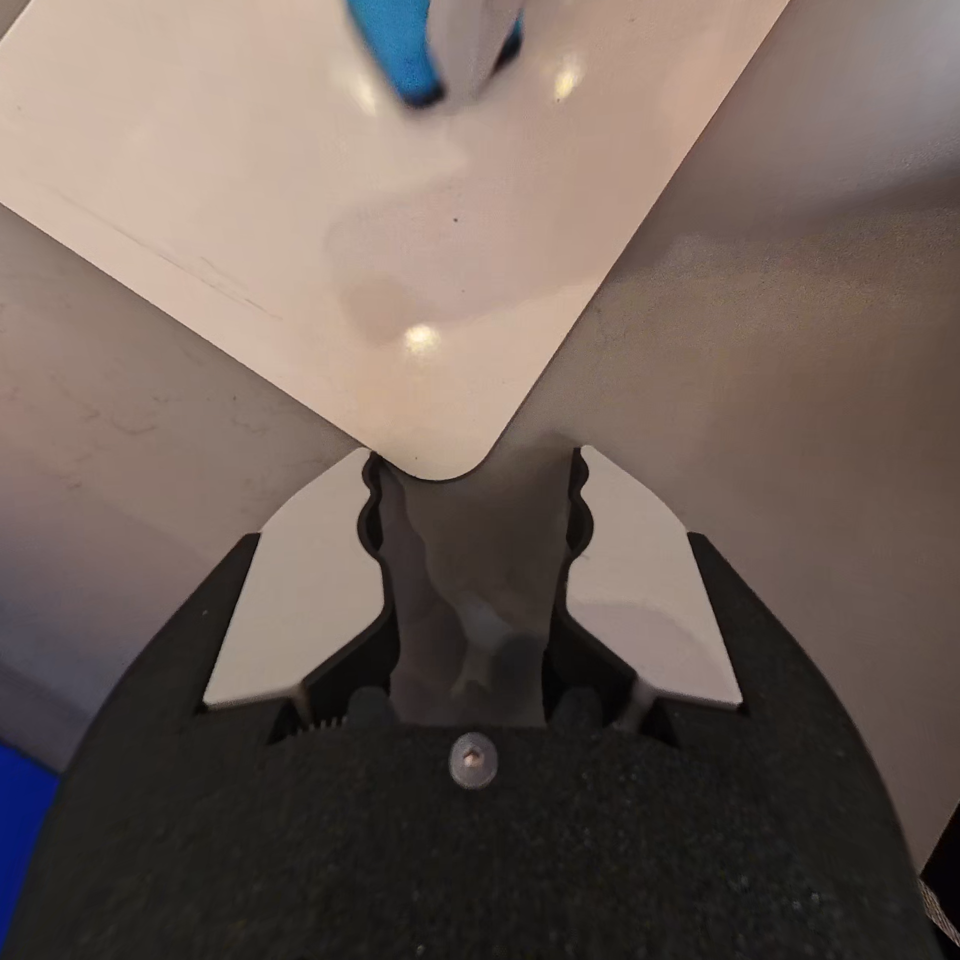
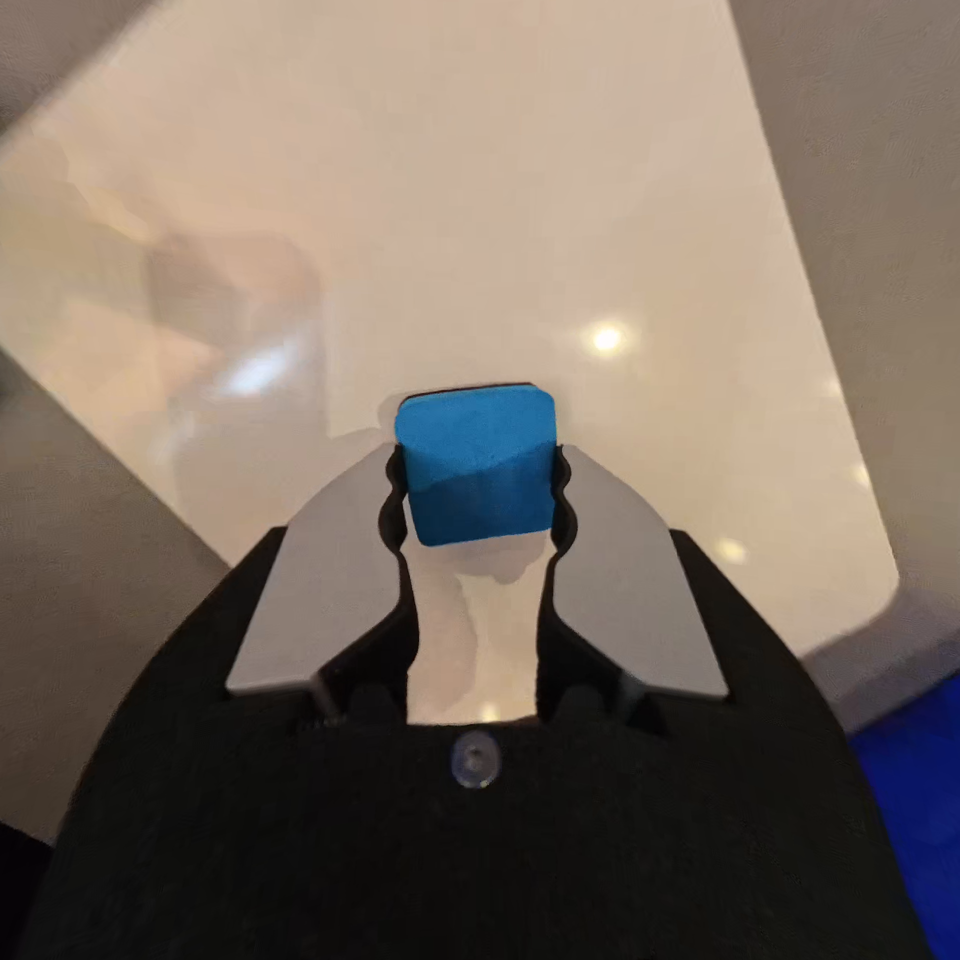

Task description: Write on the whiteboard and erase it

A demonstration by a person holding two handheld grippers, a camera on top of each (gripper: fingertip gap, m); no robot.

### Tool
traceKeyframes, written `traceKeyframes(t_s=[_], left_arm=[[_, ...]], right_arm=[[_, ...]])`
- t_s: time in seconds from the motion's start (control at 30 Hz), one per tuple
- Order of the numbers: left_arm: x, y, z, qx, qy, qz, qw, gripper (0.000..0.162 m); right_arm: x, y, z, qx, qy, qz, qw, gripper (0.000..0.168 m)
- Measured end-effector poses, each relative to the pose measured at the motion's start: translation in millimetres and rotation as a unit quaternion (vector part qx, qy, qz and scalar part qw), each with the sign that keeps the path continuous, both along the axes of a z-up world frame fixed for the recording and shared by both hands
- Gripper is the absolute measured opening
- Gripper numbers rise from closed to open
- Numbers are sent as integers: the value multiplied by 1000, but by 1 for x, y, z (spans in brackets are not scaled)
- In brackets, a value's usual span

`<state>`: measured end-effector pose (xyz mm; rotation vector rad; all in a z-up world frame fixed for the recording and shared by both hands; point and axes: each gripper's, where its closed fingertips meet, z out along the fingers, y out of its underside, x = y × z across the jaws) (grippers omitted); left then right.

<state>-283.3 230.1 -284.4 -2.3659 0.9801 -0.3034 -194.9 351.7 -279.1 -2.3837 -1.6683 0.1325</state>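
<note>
Two grippers share this job. My right gripper (image 2: 477, 470) pinches the blue eraser (image 2: 475, 467) between its fingertips, dark underside toward the whiteboard (image 2: 519, 234), so I judge this to be the wiping part of the task. My left gripper (image 1: 475, 462) stands spread and holds nothing; one fingertip (image 1: 371, 462) sits against the whiteboard's rounded corner, I think to stop the sheet sliding on the grey table (image 1: 779, 363) under the wiping. The whiteboard lies flat and skewed. Faint grey streaks (image 1: 218, 275) remain near one edge in the left wrist view; elsewhere it looks clean
</note>
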Motion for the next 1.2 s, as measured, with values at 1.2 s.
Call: traceKeyframes(t_s=[1.2], left_arm=[[3, -3, 0, -2, 3, -7, 1000, 68]], right_arm=[[46, 19, 1, -8, -30, 188, 982, 54]])
